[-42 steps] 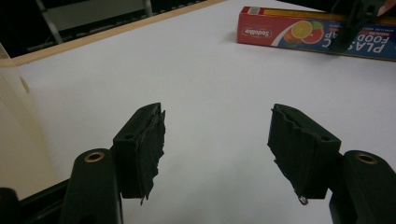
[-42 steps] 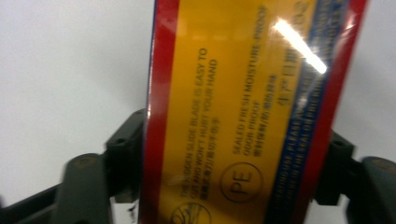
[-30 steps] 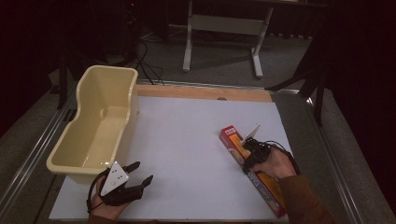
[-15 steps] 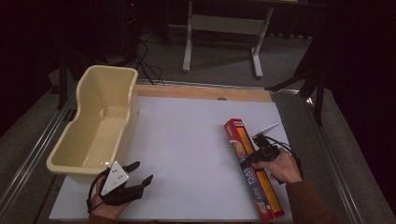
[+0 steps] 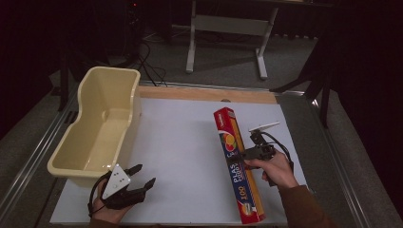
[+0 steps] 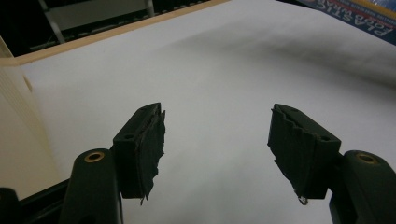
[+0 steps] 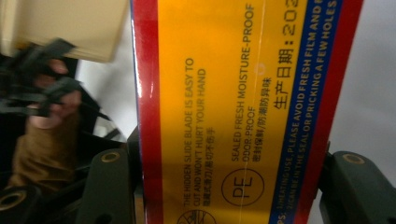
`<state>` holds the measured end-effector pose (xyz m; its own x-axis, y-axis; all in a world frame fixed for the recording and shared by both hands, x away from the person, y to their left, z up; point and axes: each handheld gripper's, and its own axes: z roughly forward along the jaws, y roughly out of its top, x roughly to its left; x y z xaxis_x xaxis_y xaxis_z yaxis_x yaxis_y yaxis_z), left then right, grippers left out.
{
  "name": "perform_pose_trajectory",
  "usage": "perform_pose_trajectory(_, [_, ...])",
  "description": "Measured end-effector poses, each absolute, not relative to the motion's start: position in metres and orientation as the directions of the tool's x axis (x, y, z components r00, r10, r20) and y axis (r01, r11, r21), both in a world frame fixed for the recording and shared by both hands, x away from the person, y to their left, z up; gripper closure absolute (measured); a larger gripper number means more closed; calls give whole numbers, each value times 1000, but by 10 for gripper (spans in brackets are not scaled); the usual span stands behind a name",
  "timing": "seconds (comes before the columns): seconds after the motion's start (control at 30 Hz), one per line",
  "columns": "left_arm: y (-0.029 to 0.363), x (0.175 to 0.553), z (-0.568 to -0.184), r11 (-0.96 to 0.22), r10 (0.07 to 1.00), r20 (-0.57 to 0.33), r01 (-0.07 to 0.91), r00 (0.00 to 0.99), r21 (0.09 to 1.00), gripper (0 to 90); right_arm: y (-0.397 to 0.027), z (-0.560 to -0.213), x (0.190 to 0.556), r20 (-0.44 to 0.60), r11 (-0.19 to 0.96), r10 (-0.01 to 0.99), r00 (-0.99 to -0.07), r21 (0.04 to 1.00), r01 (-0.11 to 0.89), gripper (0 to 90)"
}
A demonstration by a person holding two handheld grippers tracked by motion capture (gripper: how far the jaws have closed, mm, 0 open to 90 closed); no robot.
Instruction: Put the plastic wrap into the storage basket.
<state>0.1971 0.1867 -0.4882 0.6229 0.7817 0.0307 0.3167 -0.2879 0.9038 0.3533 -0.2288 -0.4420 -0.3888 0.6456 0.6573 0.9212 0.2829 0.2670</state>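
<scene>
A long red, yellow and blue plastic-wrap box [image 5: 236, 164] lies lengthwise at the right of the white sheet [image 5: 180, 142], lifted off it. My right gripper [image 5: 244, 154] is shut across the box's middle from its right side. In the right gripper view the box [image 7: 233, 102] spans the whole gap between the jaws of that gripper [image 7: 233, 186]. My left gripper [image 5: 145, 175] rests open near the front left corner, nothing between its fingers. The left gripper view has those jaws [image 6: 217, 135] wide apart over bare white sheet, with one end of the box [image 6: 355, 18] at the top right.
A cream plastic tub [image 5: 133, 104] stands along the left edge of the sheet, just beyond my left gripper; its wall [image 6: 14, 116] is close at the left of the left gripper view. A wooden strip [image 5: 204, 94] borders the far edge. A stand's metal legs [image 5: 192, 52] rise behind the table.
My right gripper has risen with the box in its grip, and the box has come up off the sheet and shifted slightly left. The left gripper has stayed where it was.
</scene>
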Motion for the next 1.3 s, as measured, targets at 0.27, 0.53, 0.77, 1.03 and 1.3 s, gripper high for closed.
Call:
perform_pose_trajectory(0.27, [187,197,-488,-289,780,32,315,625,904,358,-204,-428,355,724,246,571,-387,299,922,412])
perform_pose_trajectory(0.53, [187,197,-488,-289,780,31,314,625,904,358,-180,-421,362,772,210,520,-366,300,930,412])
perform_pose_trajectory(0.77, [187,197,-488,-287,777,29,313,628,905,358,-157,-412,366,773,207,511,-377,315,926,411])
perform_pose_trajectory(1.03, [187,197,-488,-285,776,27,312,631,906,358,-133,-402,375,794,185,485,-366,316,931,412])
perform_pose_trajectory(1.3, [188,197,-488,-284,772,23,313,635,906,356,-114,-396,387,803,157,476,-358,323,933,412])
